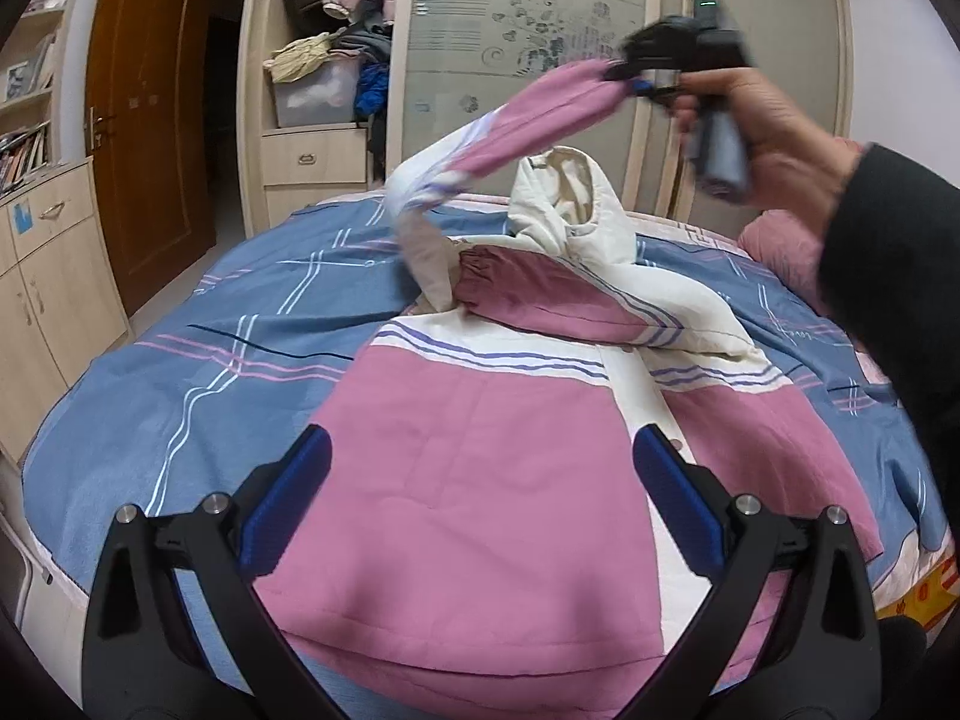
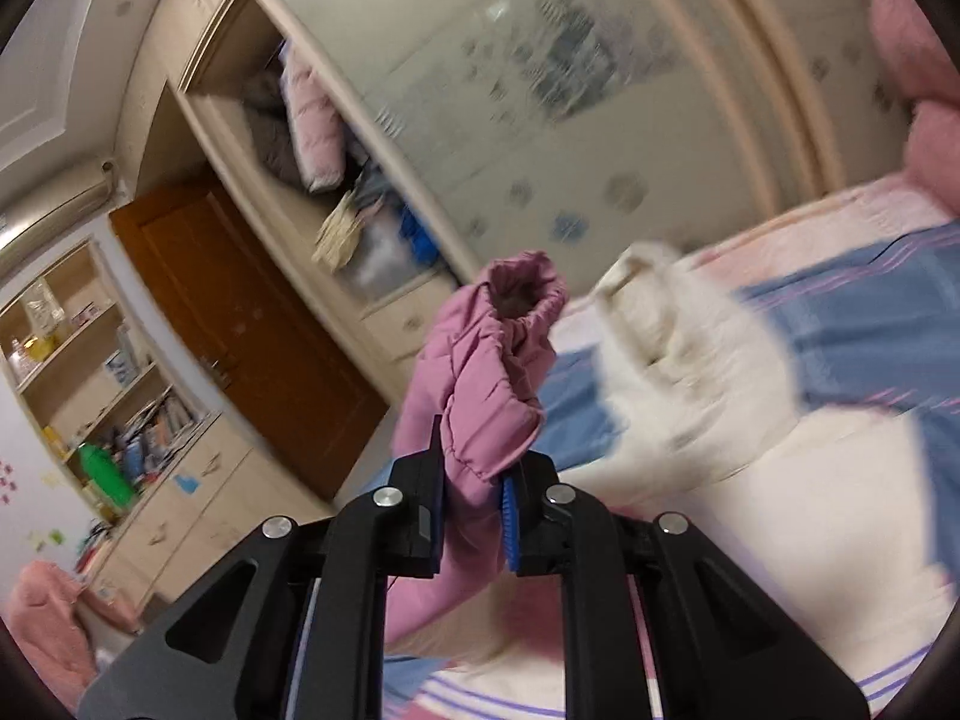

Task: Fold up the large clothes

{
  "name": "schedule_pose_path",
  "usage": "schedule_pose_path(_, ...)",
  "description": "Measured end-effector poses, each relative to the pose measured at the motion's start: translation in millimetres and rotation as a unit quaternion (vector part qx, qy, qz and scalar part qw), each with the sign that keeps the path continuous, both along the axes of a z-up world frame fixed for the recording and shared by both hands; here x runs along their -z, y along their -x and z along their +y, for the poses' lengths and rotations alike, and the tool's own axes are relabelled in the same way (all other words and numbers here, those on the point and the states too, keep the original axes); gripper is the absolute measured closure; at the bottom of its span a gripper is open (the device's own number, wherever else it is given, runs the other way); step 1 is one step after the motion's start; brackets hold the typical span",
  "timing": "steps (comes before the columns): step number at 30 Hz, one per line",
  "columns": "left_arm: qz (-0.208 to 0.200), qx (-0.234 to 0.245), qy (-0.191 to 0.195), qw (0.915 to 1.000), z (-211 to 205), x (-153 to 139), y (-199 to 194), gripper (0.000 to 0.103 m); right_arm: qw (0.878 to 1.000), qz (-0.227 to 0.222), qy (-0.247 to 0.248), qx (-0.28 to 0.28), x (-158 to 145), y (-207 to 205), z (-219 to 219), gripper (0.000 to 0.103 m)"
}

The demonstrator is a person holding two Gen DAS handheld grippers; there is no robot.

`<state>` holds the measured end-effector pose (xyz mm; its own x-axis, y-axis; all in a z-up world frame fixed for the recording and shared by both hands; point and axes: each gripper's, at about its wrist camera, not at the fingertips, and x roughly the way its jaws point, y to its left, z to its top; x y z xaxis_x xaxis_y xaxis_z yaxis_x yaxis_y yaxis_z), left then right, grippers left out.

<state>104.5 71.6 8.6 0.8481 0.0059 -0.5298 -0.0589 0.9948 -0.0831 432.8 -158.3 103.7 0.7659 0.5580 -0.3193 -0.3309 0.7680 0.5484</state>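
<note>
The pink-and-white jacket (image 1: 480, 420) lay spread on the blue plaid bedcover (image 1: 180, 372), its hem directly beneath the left gripper (image 1: 480, 474), whose jaws stood wide apart and held nothing. The right gripper (image 2: 474, 501) was pinched tight on the pink sleeve (image 2: 492, 372), the cuff projecting ahead of its fingertips, lifted above the hood (image 1: 570, 198).

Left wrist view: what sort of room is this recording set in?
Most likely a home bedroom: a bed with a blue plaid cover, a sliding-door wardrobe with clothes piled in its open section, and a bookshelf by the wooden door.
</note>
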Motion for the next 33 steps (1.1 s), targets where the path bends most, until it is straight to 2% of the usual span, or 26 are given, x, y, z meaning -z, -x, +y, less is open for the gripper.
schedule_pose_path(3, 0.004, 0.007, -0.002, 1.0, -6, 2, -1, 0.002, 0.998, 0.013, 0.024, 0.06, 17, 7, -59, 0.088)
schedule_pose_path(6, 0.006, 0.012, -0.008, 0.9999, -12, 3, -1, 0.002, 0.991, 0.06, 0.037, 0.114, 65, 5, -114, 0.088)
schedule_pose_path(8, 0.009, 0.013, -0.012, 0.9998, -15, 6, -3, 0.002, 0.984, 0.096, 0.042, 0.144, 107, 2, -143, 0.088)
schedule_pose_path(9, 0.011, 0.013, -0.013, 0.9998, -17, 7, -4, 0.002, 0.981, 0.12, 0.043, 0.149, 138, -4, -155, 0.084)
schedule_pose_path(11, 0.016, 0.016, -0.016, 0.9996, -19, 10, -6, 0.002, 0.975, 0.156, 0.059, 0.149, 177, -9, -155, 0.067)
schedule_pose_path(12, 0.018, 0.016, -0.02, 0.9995, -21, 11, -7, 0.002, 0.967, 0.176, 0.08, 0.167, 197, -9, -158, 0.05)
schedule_pose_path(13, 0.023, 0.014, -0.024, 0.9993, -22, 14, -9, 0.002, 0.962, 0.183, 0.086, 0.181, 209, -4, -161, 0.042)
schedule_pose_path(14, 0.027, 0.014, -0.023, 0.9992, -22, 15, -10, 0.002, 0.963, 0.178, 0.08, 0.187, 211, 2, -162, 0.038)
schedule_pose_path(15, 0.033, 0.016, -0.02, 0.9991, -22, 17, -10, 0.002, 0.962, 0.171, 0.079, 0.197, 208, 12, -163, 0.027)
schedule_pose_path(17, 0.04, 0.014, -0.015, 0.999, -20, 19, -12, 0.002, 0.961, 0.155, 0.097, 0.209, 194, 29, -157, 0.024)
schedule_pose_path(20, 0.04, 0.006, -0.015, 0.9991, -16, 20, -11, 0.002, 0.972, 0.082, 0.129, 0.178, 143, 96, -140, 0.02)
schedule_pose_path(21, 0.038, 0.002, -0.016, 0.9991, -16, 19, -10, 0.002, 0.973, 0.048, 0.15, 0.168, 121, 135, -133, 0.011)
schedule_pose_path(22, 0.038, 0.0, -0.018, 0.9991, -16, 19, -9, 0.002, 0.972, 0.026, 0.164, 0.165, 108, 160, -127, 0.001)
schedule_pose_path(25, 0.03, -0.002, -0.024, 0.9992, -16, 17, -6, 0.002, 0.964, -0.039, 0.21, 0.157, 83, 263, -114, 0.001)
schedule_pose_path(28, 0.028, -0.002, -0.032, 0.9991, -20, 15, -3, 0.002, 0.955, -0.061, 0.234, 0.171, 89, 329, -109, 0.001)
schedule_pose_path(31, 0.018, 0.004, -0.048, 0.9987, -27, 12, 2, 0.002, 0.943, -0.075, 0.251, 0.205, 111, 367, -110, 0.001)
schedule_pose_path(33, 0.008, 0.006, -0.054, 0.9985, -31, 9, 7, 0.002, 0.942, -0.068, 0.251, 0.213, 126, 376, -115, 0.001)
